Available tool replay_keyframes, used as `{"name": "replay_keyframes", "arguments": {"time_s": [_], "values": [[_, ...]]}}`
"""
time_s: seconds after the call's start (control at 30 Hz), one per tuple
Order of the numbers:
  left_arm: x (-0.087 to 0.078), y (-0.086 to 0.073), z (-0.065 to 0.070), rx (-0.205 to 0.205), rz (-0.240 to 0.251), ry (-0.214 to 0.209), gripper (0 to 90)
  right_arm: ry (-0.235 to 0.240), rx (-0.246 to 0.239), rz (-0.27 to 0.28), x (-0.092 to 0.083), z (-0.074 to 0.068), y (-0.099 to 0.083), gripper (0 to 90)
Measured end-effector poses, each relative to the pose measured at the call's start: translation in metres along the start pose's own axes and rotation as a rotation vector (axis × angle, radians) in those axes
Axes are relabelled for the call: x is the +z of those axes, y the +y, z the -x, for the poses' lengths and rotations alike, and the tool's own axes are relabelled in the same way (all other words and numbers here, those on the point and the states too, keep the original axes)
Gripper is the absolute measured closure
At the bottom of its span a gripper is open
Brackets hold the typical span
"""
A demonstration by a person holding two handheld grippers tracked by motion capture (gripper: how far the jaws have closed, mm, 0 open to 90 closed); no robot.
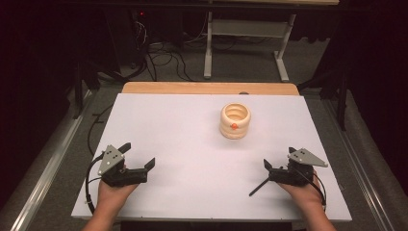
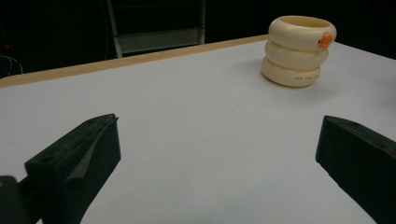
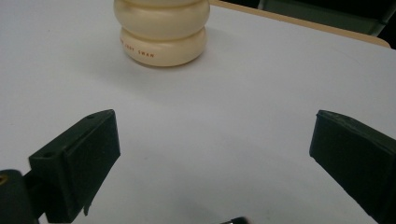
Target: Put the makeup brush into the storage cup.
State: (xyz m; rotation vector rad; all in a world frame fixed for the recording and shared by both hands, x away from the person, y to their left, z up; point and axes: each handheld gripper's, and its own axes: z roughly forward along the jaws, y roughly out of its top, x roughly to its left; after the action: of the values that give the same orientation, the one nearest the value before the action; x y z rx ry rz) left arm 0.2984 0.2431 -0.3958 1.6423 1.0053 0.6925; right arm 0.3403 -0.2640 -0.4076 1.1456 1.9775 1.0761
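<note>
Item: cream ringed pot, one piece. We record a glossy, smooth body shaped as three stacked rounded rings, hollow and open at the top, with a small orange knob on its upper ring and a line of small reddish lettering on its lowest ring. It stands upright on the far right-of-centre part of the white table top, well apart from both tools. In the left gripper view the same pot sits at upper right; in the right gripper view its lower rings sit at upper left.

Surface: matt white sheet, flat and even, with a strip of pale wood along the far edge.

Tools: we hold the left gripper near the front left of the sheet; black, blocky, matt jaws spread wide, nothing between them but bare white surface, and a grey three-cornered plate on top. The right gripper lies near the front right, jaws likewise spread wide and gripping nothing. Both gripper views confirm a broad bare gap between the wedge-shaped jaw tips. Whether the jaws rest on the sheet we cannot tell.

Surroundings: grey carpeted floor beyond the table, loose dark cables, and a white metal frame of another table behind. Nothing lies between either tool and the pot.
</note>
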Motion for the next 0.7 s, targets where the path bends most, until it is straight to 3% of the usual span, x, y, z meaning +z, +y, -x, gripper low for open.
{"name": "replay_keyframes", "arguments": {"time_s": [0.2, 0.33, 0.5, 0.7], "values": [[-0.0011, -0.0007, -0.0023, -0.016, 0.027, 0.017, 0.6, -0.001, -0.001, -0.031, 0.0025, -0.0002, -0.0015, 3.1], [-0.0015, 0.0001, -0.0059, -0.033, 0.010, 0.014, 0.7, -0.005, -0.013, -0.039, 0.0039, -0.0004, -0.0023, 3.1], [-0.0014, 0.0021, -0.0031, -0.004, 0.005, 0.036, 0.7, -0.005, -0.012, -0.053, 0.0048, 0.0003, -0.0034, 3.1], [-0.0009, 0.0040, 0.0030, 0.022, -0.003, 0.027, 0.6, -0.014, -0.010, -0.074, 0.0059, 0.0004, -0.0047, 3.1]]}}
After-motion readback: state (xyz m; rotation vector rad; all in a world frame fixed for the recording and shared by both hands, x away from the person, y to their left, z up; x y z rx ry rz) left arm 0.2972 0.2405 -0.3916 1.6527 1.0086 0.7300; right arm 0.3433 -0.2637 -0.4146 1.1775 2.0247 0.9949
